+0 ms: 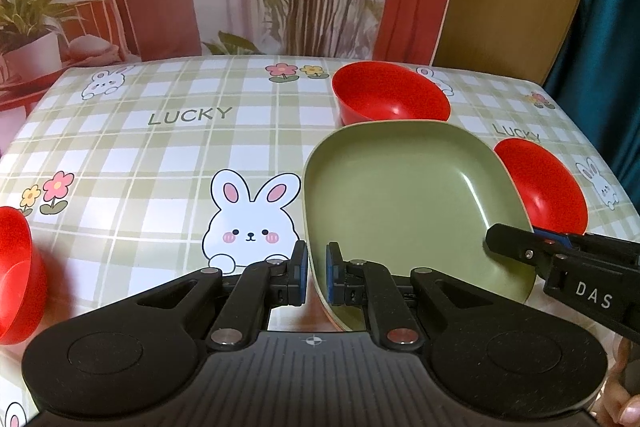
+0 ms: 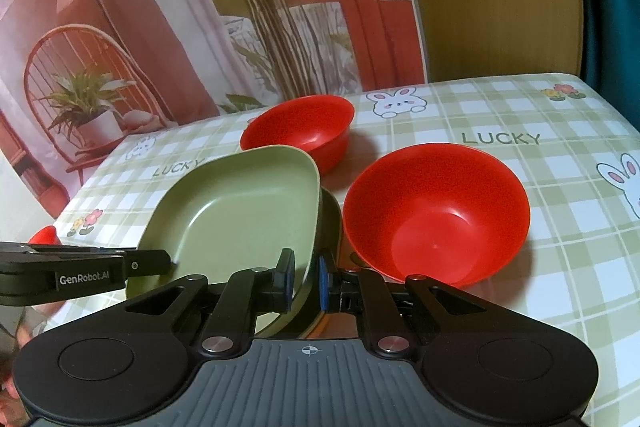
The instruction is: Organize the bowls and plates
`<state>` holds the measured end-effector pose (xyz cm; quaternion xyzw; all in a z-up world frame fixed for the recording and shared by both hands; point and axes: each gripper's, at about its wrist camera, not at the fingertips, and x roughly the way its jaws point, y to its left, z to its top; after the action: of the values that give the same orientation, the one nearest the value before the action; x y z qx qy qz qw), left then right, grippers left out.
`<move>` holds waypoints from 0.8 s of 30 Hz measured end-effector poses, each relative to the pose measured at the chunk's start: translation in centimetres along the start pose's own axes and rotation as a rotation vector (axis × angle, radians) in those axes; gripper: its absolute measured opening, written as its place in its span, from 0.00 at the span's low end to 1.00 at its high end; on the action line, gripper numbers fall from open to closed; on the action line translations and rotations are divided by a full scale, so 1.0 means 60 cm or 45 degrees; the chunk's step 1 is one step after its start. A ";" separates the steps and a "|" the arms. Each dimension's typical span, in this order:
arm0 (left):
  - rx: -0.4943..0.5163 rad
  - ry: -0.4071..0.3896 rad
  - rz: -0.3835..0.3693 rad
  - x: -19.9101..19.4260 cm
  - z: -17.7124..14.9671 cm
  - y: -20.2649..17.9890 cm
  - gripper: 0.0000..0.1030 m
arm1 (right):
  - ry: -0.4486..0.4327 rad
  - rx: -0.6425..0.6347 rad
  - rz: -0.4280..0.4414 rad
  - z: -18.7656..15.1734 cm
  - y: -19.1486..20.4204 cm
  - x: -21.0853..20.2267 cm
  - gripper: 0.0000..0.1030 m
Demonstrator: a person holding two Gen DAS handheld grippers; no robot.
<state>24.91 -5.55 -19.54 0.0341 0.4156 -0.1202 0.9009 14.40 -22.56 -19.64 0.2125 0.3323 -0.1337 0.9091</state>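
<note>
Left wrist view: left tool (image 1: 316,273) clamped on near-left rim of green plate (image 1: 408,203), right tool (image 1: 536,247) pinching its rim at 4 o'clock; red bowls at 12 (image 1: 390,95), 3 (image 1: 548,187) and 9 o'clock (image 1: 16,267). Right wrist view: same plate (image 2: 236,211) tilted above tabletop (image 2: 520,115), clamped at near rim. Step judged: two-handed plate carry. Next: level lowering onto a clear spot, then release.

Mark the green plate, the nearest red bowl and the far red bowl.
green plate (image 2: 240,211), right wrist view, inner floor.
nearest red bowl (image 2: 436,219), right wrist view, inside wall.
far red bowl (image 2: 300,127), right wrist view, inside.
</note>
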 end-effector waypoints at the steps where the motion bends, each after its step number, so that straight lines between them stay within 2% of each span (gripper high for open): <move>1: -0.001 -0.001 0.000 0.000 0.000 0.000 0.10 | -0.001 0.000 0.000 0.000 0.000 0.000 0.11; 10: -0.012 -0.016 0.022 -0.002 0.001 0.003 0.11 | -0.020 -0.022 -0.009 -0.001 0.007 -0.007 0.14; 13: -0.023 -0.023 0.019 -0.004 0.003 0.005 0.14 | -0.032 -0.039 -0.041 0.001 0.009 -0.009 0.22; 17: -0.038 -0.038 0.024 -0.008 0.005 0.007 0.16 | -0.032 -0.024 -0.040 0.001 0.003 -0.011 0.21; 20: -0.053 -0.048 0.030 -0.012 0.007 0.010 0.22 | -0.032 -0.029 -0.047 0.000 0.004 -0.012 0.21; 24: -0.067 -0.067 0.031 -0.021 0.010 0.015 0.22 | -0.053 -0.034 -0.058 0.002 0.006 -0.020 0.21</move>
<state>24.81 -4.51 -18.23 0.0123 0.3942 -0.0991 0.9136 13.70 -22.20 -18.67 0.1900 0.3198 -0.1546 0.9153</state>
